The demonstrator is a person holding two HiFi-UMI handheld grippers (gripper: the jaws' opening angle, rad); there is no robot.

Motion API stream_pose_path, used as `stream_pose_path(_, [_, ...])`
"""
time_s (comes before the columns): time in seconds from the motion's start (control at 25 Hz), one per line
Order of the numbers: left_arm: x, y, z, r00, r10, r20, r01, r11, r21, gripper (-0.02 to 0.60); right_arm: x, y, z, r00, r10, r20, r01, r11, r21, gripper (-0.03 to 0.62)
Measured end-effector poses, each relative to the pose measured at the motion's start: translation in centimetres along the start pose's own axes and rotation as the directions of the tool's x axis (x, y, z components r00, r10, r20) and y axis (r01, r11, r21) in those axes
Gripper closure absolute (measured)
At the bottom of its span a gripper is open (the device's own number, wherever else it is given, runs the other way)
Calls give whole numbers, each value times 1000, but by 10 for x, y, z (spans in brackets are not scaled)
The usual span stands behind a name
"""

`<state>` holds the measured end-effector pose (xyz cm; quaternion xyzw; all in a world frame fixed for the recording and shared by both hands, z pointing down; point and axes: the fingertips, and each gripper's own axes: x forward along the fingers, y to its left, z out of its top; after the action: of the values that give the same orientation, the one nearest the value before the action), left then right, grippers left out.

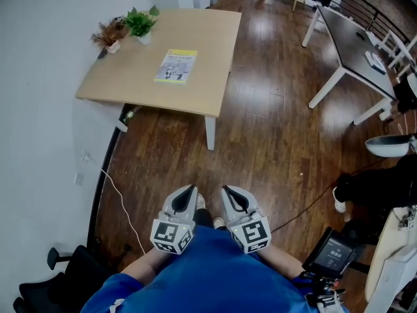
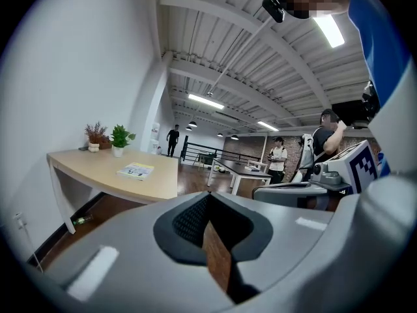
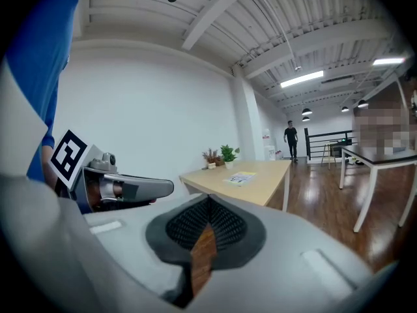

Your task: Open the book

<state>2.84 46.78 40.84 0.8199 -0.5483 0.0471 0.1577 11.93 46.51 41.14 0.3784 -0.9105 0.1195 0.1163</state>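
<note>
Closest in, the left claw (image 1: 189, 190) and the right claw (image 1: 225, 189), grey shells each bearing a marker cube, were held side by side, just apart, in front of the person's blue shirt (image 1: 208, 272). Both pointed slightly downward. Each had its jaws pressed together at the tips with nothing between them. Beneath them lay the dark brown wooden plank floor (image 1: 273, 129), with a thin white cable (image 1: 117, 201) trailing near the wall. Well ahead stood the light wooden rectangular bench (image 1: 124, 77). The thin yellow and white book (image 1: 176, 66) lay flat and closed near its middle, well apart from both claws. At the bench's far corner stood a small green potted plant (image 1: 140, 23) and, just beside it, a reddish-brown dried plant (image 1: 109, 35).
</note>
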Motion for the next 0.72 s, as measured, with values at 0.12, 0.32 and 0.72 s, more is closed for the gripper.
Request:
stream_pose_path(0.12, [23,8,4,1000,-13,-1,13,1000,2,575,17,-16,3,1000,-6,12,6,1000,4,591])
stream_pose_path(0.32, [76,36,15,999,-41,-4,41,999,0,575,63,-50,12,999,-25,29,25,1000,4,591])
stream_pose_path(0.72, [189,108,66,993,-121,-13,121,993,6,575,166,-125,67,993,-108,37,108,994,-2,591])
